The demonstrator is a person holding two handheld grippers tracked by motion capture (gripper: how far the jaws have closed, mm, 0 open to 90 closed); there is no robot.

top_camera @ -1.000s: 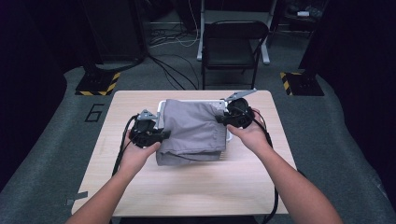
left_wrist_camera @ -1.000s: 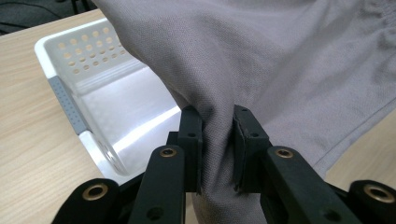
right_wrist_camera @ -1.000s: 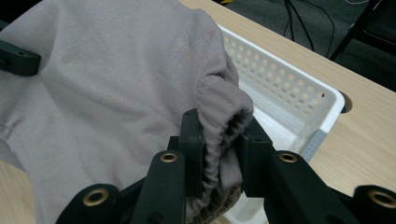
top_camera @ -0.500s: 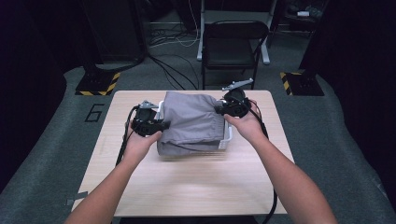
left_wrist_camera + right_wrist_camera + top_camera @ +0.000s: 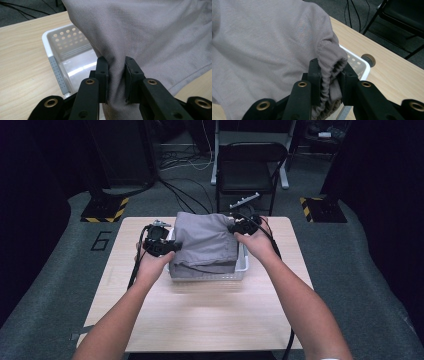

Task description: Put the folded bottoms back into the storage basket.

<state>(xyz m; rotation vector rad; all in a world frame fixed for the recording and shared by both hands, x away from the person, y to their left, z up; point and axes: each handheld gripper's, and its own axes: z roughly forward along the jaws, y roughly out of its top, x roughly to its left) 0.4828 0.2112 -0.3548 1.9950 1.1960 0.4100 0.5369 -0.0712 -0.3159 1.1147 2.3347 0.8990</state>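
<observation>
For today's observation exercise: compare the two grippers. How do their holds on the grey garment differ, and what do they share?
The left gripper pinches smooth, flat cloth of the grey garment; the right gripper pinches a bunched, gathered hem. In the high view the left gripper sits at the garment's left edge, nearer the person; the right holds the far right corner. Both are shut on the garment, above the white perforated basket.

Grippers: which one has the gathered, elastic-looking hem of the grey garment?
The right gripper: its jaws pinch a ribbed, gathered edge of the grey garment. The left gripper pinches only smooth fabric, above the white basket.
</observation>
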